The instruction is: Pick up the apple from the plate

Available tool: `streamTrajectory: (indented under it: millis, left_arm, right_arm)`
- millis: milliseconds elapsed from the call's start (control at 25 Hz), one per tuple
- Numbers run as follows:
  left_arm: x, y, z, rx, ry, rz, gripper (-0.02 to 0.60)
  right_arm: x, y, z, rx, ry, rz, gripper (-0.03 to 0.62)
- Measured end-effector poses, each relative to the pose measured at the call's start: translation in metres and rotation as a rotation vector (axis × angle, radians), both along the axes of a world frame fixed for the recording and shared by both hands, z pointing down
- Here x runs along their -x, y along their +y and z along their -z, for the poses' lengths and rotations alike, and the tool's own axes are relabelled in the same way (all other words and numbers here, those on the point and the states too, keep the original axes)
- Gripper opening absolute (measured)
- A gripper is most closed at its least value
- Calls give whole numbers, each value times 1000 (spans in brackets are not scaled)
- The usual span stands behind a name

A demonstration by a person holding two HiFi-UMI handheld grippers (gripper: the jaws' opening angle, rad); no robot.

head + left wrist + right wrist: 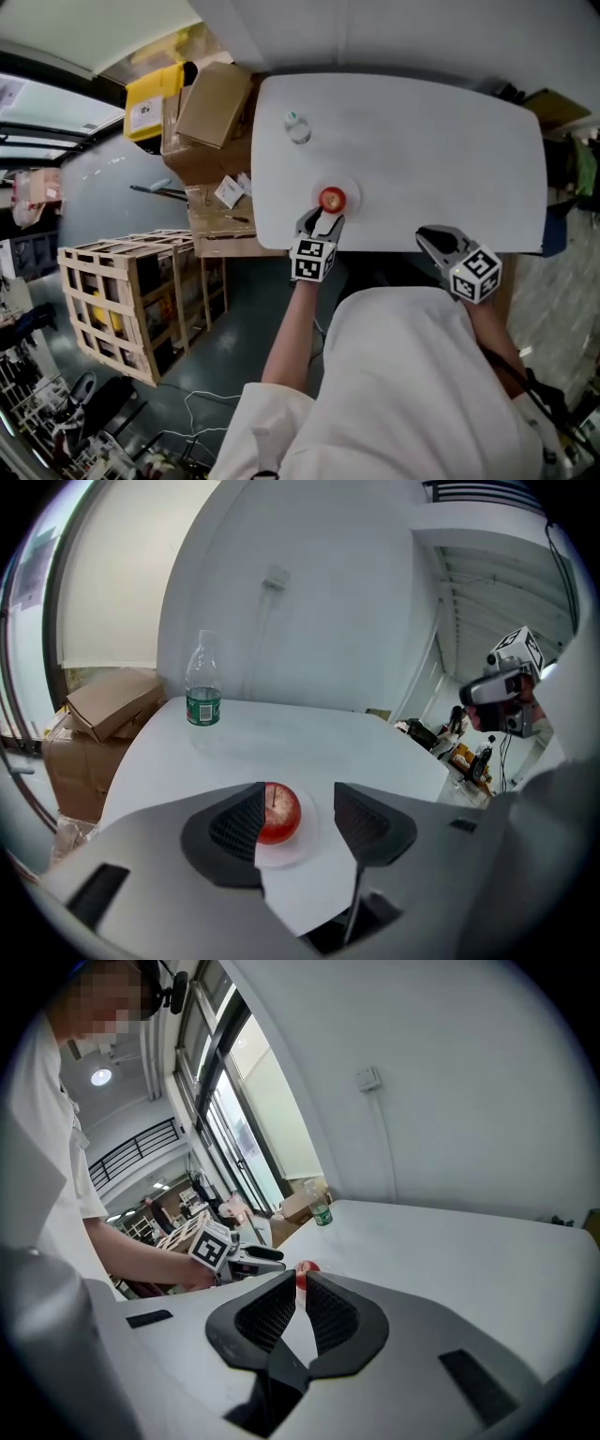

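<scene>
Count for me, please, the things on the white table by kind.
Apple: 1
Plate: 1
Bottle: 1
Total: 3

one apple (279,813), one plate (307,836), one bottle (202,691)
</scene>
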State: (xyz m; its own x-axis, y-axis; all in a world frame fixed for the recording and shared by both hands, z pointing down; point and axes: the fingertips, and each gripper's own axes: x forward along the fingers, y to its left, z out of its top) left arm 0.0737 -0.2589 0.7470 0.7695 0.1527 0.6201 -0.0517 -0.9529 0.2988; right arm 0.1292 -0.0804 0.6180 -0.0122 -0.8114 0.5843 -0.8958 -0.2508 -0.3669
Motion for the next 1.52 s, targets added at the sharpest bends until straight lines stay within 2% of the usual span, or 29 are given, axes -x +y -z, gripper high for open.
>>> streamTrajectory:
  millis: [320, 760, 840, 1120, 1520]
  left_arm:
    - [-18, -6, -47, -36, -101, -24, 343]
    - [-25, -12, -94, -58, -221, 8, 376]
    - [-27, -12, -94, -42, -213, 16, 357]
    - [-29, -7, -69, -5, -162, 17, 354]
    - [-12, -2, 10, 83, -19, 82, 354]
  right_arm:
    - [-4, 11, -3, 29, -4, -55, 54]
    - [-9, 30, -7, 67, -4, -103, 54]
    - [-10, 32, -8, 69, -4, -110, 54]
    - [-8, 32, -3, 50, 2, -104, 54]
    - [-6, 27, 8, -12, 20, -93, 54]
